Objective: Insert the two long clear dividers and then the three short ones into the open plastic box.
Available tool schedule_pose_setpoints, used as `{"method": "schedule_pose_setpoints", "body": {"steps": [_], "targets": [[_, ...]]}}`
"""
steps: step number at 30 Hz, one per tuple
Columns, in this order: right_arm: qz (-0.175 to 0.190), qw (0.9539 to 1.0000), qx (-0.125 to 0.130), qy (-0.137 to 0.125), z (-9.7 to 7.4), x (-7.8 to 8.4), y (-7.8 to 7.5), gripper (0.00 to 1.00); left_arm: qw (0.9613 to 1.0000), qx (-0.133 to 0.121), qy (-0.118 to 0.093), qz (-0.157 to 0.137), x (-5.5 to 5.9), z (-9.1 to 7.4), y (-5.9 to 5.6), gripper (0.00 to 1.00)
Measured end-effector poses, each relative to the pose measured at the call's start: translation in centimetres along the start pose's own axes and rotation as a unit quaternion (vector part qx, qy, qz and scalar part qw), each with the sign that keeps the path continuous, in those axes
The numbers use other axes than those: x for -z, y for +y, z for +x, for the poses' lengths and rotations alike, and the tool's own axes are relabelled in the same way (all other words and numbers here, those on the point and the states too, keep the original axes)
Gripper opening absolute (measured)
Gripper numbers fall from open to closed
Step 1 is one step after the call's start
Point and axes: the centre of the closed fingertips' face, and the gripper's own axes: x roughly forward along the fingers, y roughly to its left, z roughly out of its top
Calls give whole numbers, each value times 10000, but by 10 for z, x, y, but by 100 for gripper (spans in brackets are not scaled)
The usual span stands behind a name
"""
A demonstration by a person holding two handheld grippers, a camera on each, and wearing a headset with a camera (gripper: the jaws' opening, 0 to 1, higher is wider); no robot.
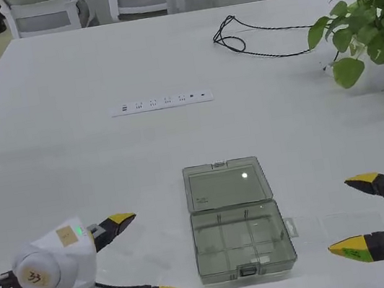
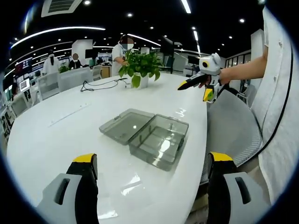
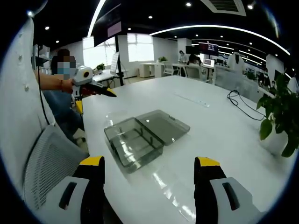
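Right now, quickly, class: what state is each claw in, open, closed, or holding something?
Left claw: open, holding nothing.
Right claw: open, holding nothing.

Smoky plastic box (image 1: 223,268), lid (image 1: 228,184) open flat

White bench (image 1: 57,77): flat white power strip (image 1: 161,103) mid-bench, looped black cable (image 1: 228,42) beyond it to the right. Green leafy plant in a white pot (image 1: 367,25) at the right edge, near the cable's end. Pale office chairs (image 1: 47,12) along the far side.
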Motion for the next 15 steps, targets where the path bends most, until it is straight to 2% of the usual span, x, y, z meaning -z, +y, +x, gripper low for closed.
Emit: {"method": "schedule_pose_setpoints", "body": {"steps": [15], "targets": [[3, 10000, -10, -2, 0, -1, 3, 79, 10000, 15, 9, -11, 1, 0, -1, 100]]}}
